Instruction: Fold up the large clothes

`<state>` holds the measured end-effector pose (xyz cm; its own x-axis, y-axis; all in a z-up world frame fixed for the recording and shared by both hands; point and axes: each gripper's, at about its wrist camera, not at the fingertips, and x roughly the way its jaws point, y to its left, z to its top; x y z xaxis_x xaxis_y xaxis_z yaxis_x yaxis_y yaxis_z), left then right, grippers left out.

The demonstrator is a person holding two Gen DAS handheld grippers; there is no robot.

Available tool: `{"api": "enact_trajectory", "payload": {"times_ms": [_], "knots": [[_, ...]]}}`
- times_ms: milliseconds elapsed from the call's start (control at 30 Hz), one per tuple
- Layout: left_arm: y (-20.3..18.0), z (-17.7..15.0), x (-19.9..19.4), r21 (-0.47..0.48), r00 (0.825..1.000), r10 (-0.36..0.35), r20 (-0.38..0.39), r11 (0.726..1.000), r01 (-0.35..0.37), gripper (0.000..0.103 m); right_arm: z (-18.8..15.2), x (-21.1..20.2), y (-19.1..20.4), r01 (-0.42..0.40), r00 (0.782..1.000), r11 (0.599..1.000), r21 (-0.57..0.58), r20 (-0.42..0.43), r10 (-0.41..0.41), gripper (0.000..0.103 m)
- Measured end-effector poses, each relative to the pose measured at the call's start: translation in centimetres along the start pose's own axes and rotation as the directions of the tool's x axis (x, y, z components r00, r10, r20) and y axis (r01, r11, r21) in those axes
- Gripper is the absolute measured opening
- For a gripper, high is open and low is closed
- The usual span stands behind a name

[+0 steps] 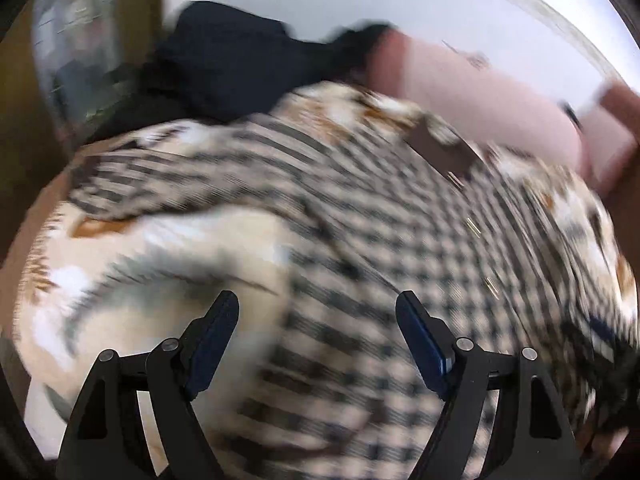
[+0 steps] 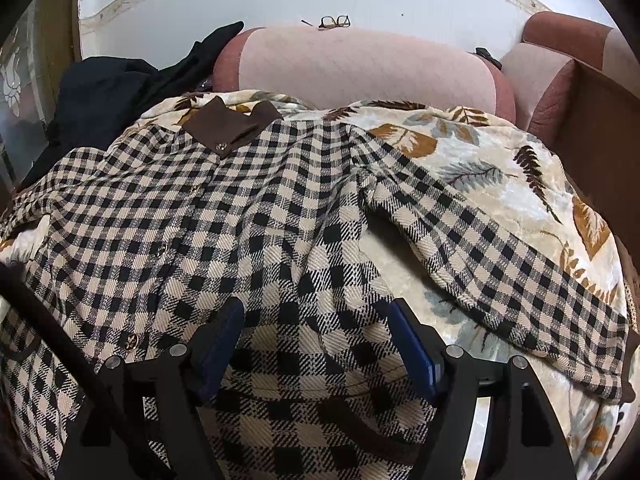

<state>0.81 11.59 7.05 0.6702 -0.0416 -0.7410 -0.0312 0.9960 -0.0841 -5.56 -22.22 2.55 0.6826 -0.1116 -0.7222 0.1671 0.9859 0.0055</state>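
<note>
A black-and-cream checked coat point(image 2: 248, 216) with a brown collar point(image 2: 232, 124) and gold buttons lies spread on a leaf-patterned blanket point(image 2: 500, 168). Its right sleeve point(image 2: 500, 264) stretches out to the right. My right gripper point(image 2: 316, 316) is open, hovering just above the coat's lower middle, holding nothing. In the blurred left wrist view the same coat point(image 1: 380, 240) fills the frame, and my left gripper point(image 1: 318, 312) is open over the coat's left edge beside the blanket point(image 1: 160, 248), empty.
A pink cushion point(image 2: 360, 68) stands behind the blanket, with glasses point(image 2: 334, 22) on top. Dark clothes point(image 2: 112, 92) are heaped at the back left. A brown sofa arm point(image 2: 600, 120) rises at the right. A white wall is behind.
</note>
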Motion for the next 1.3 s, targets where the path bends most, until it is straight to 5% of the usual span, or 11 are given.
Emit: {"api": "enact_trajectory", "payload": {"times_ms": [167,333,500,633,833,900,967,1033,1100,1200,1300], "knots": [[11.3,5.4,0.8,-0.173,0.985,0.164,0.043,0.973,-0.155,0.08,0.1,-0.2,0.0,-0.017,1.0,1.0,0.003,0.001,0.017,0.08],[22.7,7.6,3.2,-0.368,0.944,0.329,0.032,0.882,-0.295,0.08,-0.3,-0.2,0.3,0.006,1.0,1.0,-0.016,0.019,-0.006,0.081],[31.0,6.1,6.3,-0.585,0.965,0.253,-0.07,0.773,-0.245,0.08,-0.6,0.3,0.8,0.015,1.0,0.999,-0.034,0.027,-0.014,0.081],[33.7,5.1,8.1,-0.663,0.985,0.154,-0.081,0.729,-0.169,0.08,-0.8,0.9,1.7,0.022,1.0,0.996,-0.081,0.021,-0.02,0.081],[33.7,6.1,8.7,-0.675,0.998,0.068,-0.012,0.735,-0.059,0.08,-1.1,1.6,2.5,0.017,1.0,0.992,-0.124,0.001,-0.018,0.081],[32.7,7.1,10.4,-0.662,1.0,0.005,-0.015,0.749,-0.014,0.061,-1.1,2.0,2.3,0.012,1.0,0.994,-0.113,-0.015,-0.014,0.081],[31.6,7.8,11.3,-0.622,0.997,-0.025,-0.074,0.782,-0.026,0.004,-1.1,2.4,2.0,0.008,0.999,0.995,-0.1,-0.03,-0.011,0.081],[30.9,8.1,11.1,-0.594,0.995,0.039,-0.096,0.799,-0.089,0.004,-1.0,2.7,1.9,0.008,0.999,0.996,-0.094,-0.039,-0.012,0.081],[31.1,8.6,9.4,-0.603,0.987,0.14,-0.077,0.782,-0.158,0.004,-1.0,2.8,1.9,0.01,0.999,0.995,-0.094,-0.039,-0.014,0.081],[31.5,9.5,6.4,-0.614,0.953,0.304,-0.017,0.749,-0.25,0.004,-1.0,2.7,2.1,0.015,0.999,0.995,-0.101,-0.034,-0.019,0.081],[30.3,10.5,5.3,-0.586,0.933,0.361,0.014,0.758,-0.285,0.004,-1.0,2.8,2.2,0.015,0.999,0.994,-0.109,-0.035,-0.019,0.081]]}}
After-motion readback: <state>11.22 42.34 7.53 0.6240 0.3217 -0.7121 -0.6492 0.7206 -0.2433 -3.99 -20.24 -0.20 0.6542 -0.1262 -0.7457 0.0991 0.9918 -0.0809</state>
